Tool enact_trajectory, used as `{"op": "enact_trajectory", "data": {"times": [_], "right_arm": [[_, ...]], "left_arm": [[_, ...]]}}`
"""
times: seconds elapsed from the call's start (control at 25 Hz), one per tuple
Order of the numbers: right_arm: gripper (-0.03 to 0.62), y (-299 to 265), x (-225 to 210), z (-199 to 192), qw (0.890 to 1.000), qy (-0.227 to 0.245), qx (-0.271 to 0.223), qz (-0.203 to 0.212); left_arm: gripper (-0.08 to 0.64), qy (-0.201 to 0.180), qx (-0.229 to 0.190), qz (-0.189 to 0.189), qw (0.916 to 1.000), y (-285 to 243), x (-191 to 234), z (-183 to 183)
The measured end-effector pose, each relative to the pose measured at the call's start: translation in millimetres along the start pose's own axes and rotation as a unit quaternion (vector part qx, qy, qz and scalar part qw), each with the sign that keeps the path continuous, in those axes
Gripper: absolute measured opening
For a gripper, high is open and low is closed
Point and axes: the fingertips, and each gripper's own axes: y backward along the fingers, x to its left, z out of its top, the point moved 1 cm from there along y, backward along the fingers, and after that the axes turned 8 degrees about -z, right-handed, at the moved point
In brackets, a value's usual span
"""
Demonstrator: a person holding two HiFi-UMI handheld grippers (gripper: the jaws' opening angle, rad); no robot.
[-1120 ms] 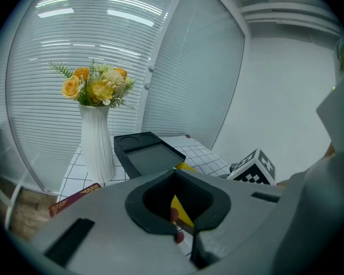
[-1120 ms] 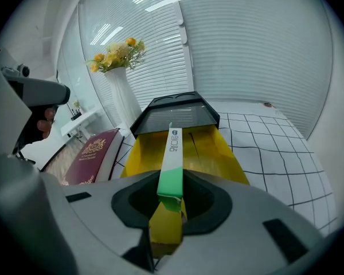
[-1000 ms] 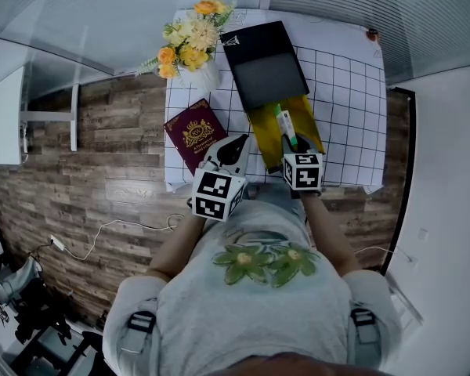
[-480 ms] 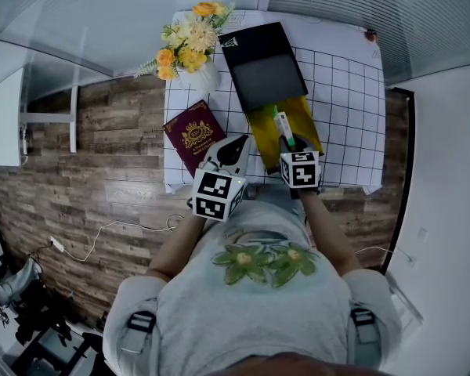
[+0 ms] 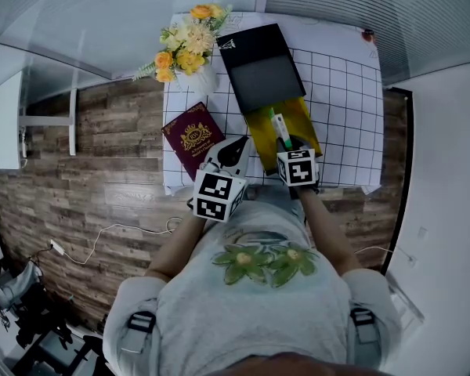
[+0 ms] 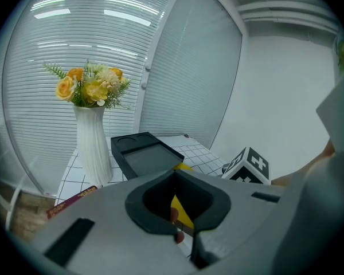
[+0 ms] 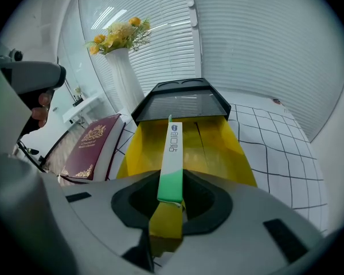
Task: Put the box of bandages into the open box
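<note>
Yellow open box [image 7: 218, 148], one; one bandage box [image 7: 173, 153] clamped in right gripper [image 5: 288, 143]

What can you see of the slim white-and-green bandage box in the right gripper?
A long, narrow cardboard carton, the slim white-and-green bandage box is white with blue print at its far end and green at its near end. The right gripper is shut on the green end, holding it edge-up above the yellow-lined open black box, pointing toward its lid. Whether the far tip touches the lining is unclear.
</note>
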Motion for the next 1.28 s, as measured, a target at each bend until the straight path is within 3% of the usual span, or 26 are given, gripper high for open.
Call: {"op": "enact_trajectory", "data": {"times": [0.88,1.28], "right_arm": [[0.092,-2.0,2.1,-2.4,1.0,0.012,0.02,0.002],[0.15,2.9,4.8,-3.5,1.0,0.015,0.018,0.02]], "left_arm": [[0.008,0.001,-0.001,0.006,1.0,0.9,-2.4,1.9],[0.008,0.007,-0.003,0.013,0.9999,4.0,-7.8,-0.7]]}}
